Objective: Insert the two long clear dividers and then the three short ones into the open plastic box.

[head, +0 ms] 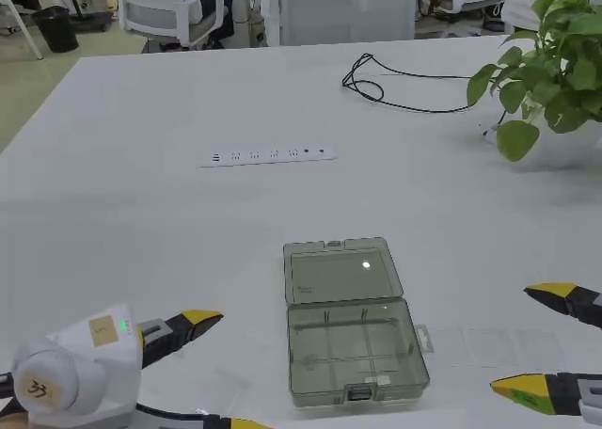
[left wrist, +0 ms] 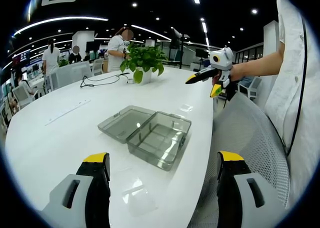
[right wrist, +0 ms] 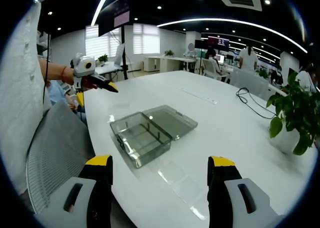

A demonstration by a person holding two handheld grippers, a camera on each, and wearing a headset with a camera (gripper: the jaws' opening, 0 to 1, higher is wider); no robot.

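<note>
The smoky clear plastic box lies open near the table's front edge, lid flat behind it. Inside, thin clear partitions seem to show, but I cannot tell how many. Flat clear dividers lie on the table just right of the box, and another clear piece lies on its left side. My left gripper hovers open to the left of the box, nothing between its yellow tips. My right gripper is open above the dividers on the right. The box is ahead of both grippers.
A white power strip lies mid-table, a black cable farther back, and a potted plant at the back right. A grey mesh chair stands at the table's near edge. Office chairs and people are in the background.
</note>
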